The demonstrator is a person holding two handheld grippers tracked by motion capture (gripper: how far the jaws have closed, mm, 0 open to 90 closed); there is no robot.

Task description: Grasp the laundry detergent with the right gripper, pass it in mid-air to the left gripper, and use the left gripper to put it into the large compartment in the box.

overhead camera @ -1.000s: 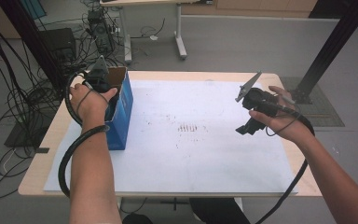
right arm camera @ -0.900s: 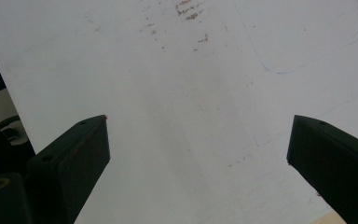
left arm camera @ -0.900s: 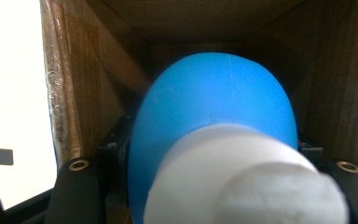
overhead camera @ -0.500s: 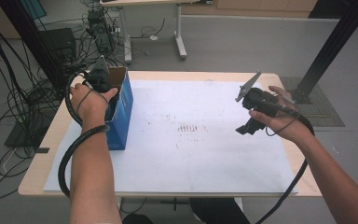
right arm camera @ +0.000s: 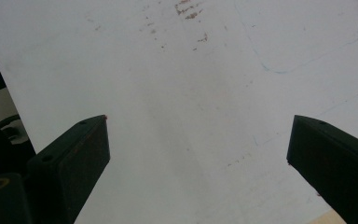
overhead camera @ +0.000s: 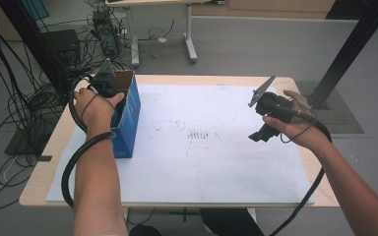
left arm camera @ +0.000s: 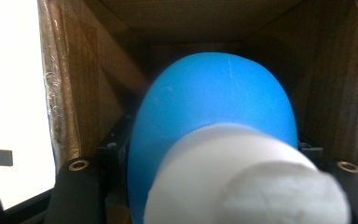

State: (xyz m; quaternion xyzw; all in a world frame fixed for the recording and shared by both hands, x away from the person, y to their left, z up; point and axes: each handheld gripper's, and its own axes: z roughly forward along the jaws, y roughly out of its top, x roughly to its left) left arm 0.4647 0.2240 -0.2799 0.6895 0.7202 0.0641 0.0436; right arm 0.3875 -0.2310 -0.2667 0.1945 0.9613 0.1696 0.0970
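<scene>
Nothing has moved; blue bottle [left arm camera: 214, 121] sits clamped within left claw [overhead camera: 109, 87].

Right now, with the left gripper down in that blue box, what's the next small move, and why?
Probably lift the left gripper straight up: it is shut on the blue and white bottle inside the blue box, whose cardboard walls stand close on both sides.

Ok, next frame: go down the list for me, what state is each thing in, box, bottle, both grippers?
Blue cardboard box: upright at the table's left edge, top open.
Blue bottle: white cap on, held inside the box.
Left gripper: reaching into the box, shut on the bottle.
Right gripper: jaws wide open, nothing between them, held above the white sheet.
</scene>
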